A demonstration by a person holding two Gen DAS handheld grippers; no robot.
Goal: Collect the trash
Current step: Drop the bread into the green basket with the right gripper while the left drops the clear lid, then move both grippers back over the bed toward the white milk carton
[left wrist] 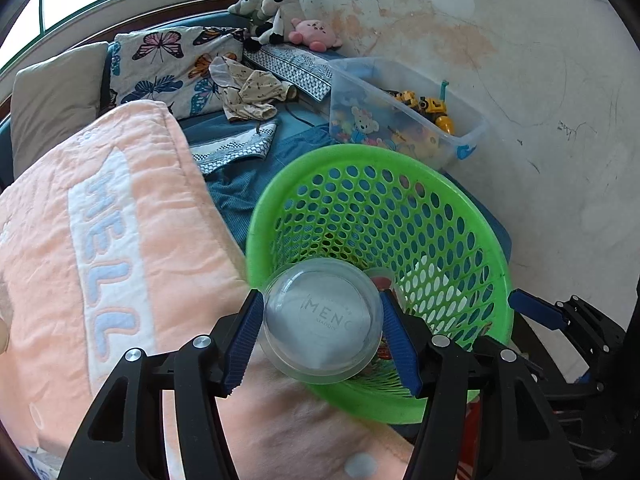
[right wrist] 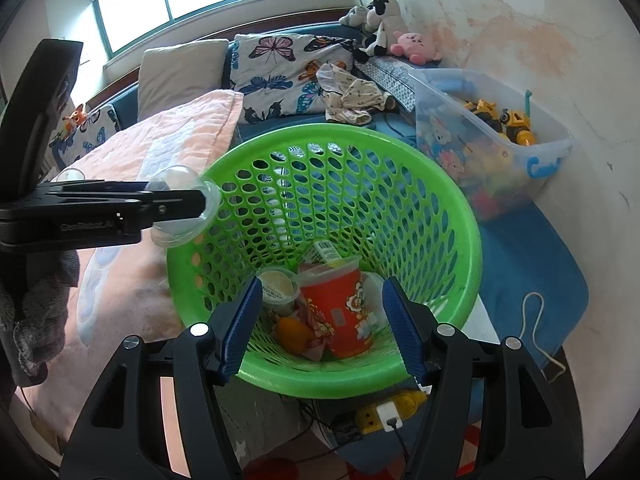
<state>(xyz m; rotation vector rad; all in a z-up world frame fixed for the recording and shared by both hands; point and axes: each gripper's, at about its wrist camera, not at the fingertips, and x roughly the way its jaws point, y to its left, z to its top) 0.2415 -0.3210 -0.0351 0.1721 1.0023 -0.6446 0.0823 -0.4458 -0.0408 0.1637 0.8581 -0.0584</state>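
- Our left tool (left wrist: 322,338) clamps a clear plastic dome lid (left wrist: 322,320) at the green basket's (left wrist: 460,208) near-left rim.
- Our right tool (right wrist: 322,322) gapes empty over the red cup (right wrist: 344,312) inside.

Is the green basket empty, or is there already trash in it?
Not empty: the green basket holds a red paper cup, a small lidded cup and wrappers.

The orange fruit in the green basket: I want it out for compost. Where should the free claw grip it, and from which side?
From above, through the green basket's open mouth. Grip the orange fruit across its rounded middle; the red cup lies close on its right, so set one finger between them.
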